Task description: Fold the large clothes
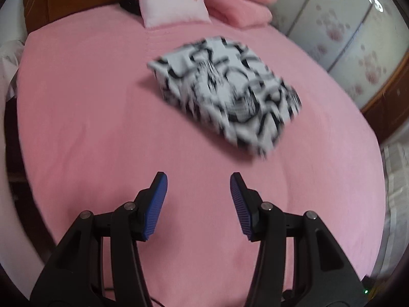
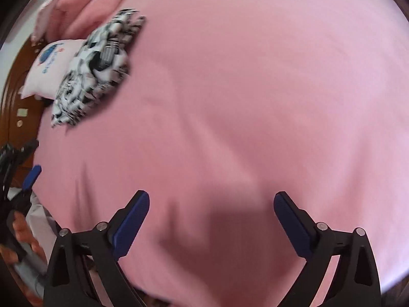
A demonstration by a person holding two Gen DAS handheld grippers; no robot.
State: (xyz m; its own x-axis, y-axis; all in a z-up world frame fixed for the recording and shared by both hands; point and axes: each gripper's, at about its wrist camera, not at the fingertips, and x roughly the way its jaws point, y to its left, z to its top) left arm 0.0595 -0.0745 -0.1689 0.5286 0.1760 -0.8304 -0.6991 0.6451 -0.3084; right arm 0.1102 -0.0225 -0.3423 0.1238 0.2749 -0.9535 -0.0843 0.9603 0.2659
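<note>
On the bed (image 1: 89,102), toward its head edge: black-and-white patterned garment (image 1: 225,92), folded into a flat rectangle on the pink cover, blurred in both views.
Head edge: white pillow (image 1: 171,2) beside stacked pink bedding (image 1: 240,5); the garment lies near them, apart.
Left gripper (image 1: 199,179): jaws spread wide, holding nothing, above bare cover, short of the garment.
Right gripper (image 2: 211,197): jaws wide, holding nothing, above bare cover, well apart from the garment (image 2: 94,64).
</note>
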